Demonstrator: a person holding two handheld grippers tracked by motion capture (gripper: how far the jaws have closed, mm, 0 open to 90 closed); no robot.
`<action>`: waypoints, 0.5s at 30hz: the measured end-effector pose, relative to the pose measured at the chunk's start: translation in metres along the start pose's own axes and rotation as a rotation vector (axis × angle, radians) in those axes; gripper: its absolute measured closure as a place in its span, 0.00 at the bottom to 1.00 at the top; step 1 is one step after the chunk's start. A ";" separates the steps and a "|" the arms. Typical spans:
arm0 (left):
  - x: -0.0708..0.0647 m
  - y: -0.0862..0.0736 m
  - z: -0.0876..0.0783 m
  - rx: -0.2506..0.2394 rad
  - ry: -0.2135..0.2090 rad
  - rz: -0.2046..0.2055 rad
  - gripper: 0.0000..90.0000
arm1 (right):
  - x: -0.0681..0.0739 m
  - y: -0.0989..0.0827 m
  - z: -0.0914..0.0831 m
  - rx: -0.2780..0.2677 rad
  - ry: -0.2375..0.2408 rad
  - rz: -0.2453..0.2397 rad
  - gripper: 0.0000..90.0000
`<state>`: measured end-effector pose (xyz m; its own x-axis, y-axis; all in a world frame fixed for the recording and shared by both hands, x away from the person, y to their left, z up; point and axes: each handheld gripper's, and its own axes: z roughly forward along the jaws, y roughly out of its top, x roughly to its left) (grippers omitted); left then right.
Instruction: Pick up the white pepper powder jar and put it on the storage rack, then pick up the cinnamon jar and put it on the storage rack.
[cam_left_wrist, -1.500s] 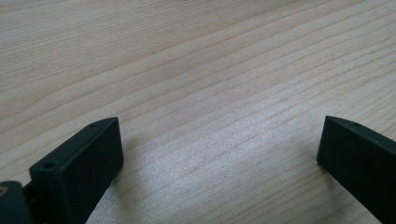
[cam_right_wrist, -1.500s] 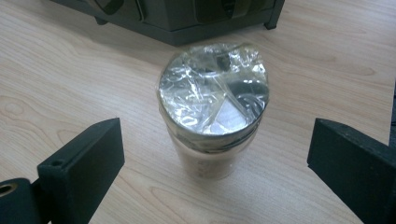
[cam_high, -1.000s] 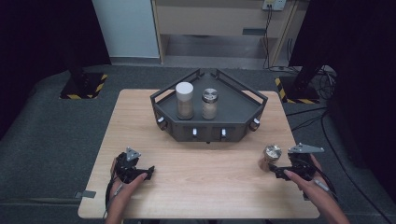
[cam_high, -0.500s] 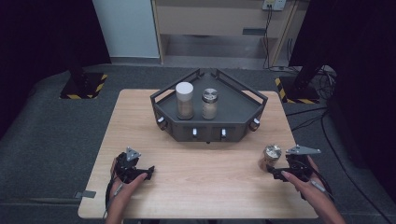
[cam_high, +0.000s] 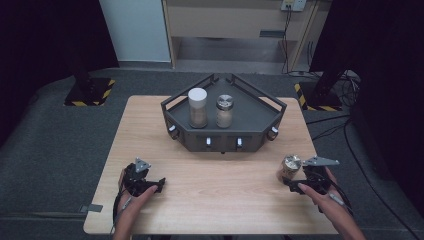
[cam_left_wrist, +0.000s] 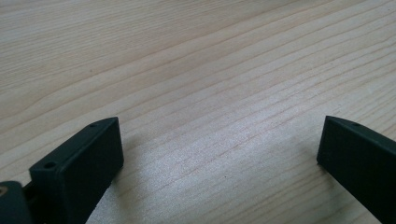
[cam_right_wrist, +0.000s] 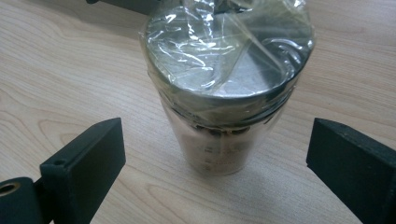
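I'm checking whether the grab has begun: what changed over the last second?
The right gripper edged a little nearer the shaker jar on the table. Its jaws have just been closing slightly, with the jar between them but no grip yet. The left gripper stayed put with its jaws open, and the two jars in the tray did not move.
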<state>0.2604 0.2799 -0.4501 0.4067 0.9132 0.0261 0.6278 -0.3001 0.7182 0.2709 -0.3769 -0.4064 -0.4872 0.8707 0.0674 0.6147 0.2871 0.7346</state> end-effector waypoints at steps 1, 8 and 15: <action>0.000 0.000 0.000 0.000 0.000 0.000 0.00 | 0.000 0.000 0.001 -0.002 0.000 0.001 0.06; 0.000 0.000 0.000 0.000 0.001 -0.001 0.00 | 0.001 0.004 0.009 0.009 -0.002 -0.001 0.07; 0.000 0.000 0.000 0.000 0.001 -0.001 0.00 | 0.001 0.008 0.014 0.022 -0.009 -0.002 0.09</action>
<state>0.2602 0.2795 -0.4501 0.4051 0.9139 0.0262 0.6284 -0.2992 0.7180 0.2839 -0.3680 -0.4097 -0.4830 0.8736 0.0596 0.6275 0.2979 0.7194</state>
